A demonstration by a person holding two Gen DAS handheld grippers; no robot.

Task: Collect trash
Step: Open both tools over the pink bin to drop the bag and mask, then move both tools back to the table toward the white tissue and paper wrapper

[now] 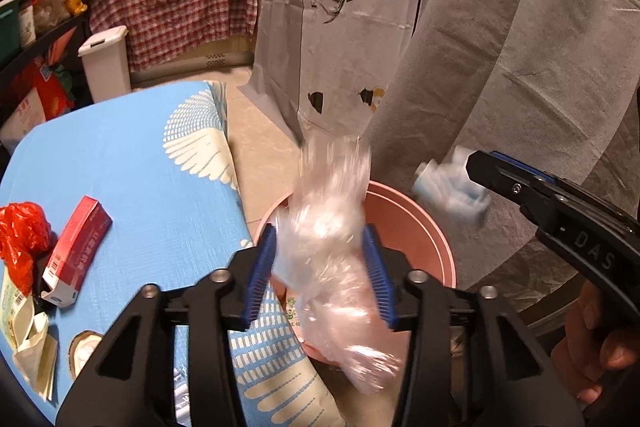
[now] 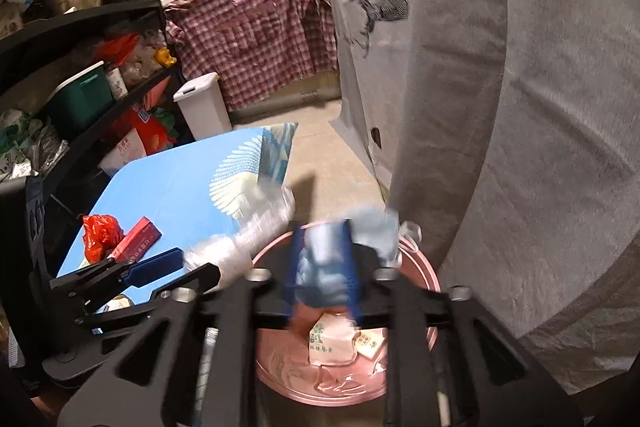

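Note:
A pink bin stands on the floor beside the blue-clothed table. My left gripper hangs over it, its blue pads apart, with a blurred clear plastic bag loose between them. From the right wrist view, the left gripper sits at the left with the clear bag at its tips. My right gripper is open over the pink bin; a blurred pale blue wad sits between its pads. The left wrist view shows that wad just off the right gripper.
On the table lie a red box, a red plastic bag and paper scraps. Paper packets lie inside the bin. A grey cover sheet hangs at the right, a white lidded bin behind. A hand holds the right gripper.

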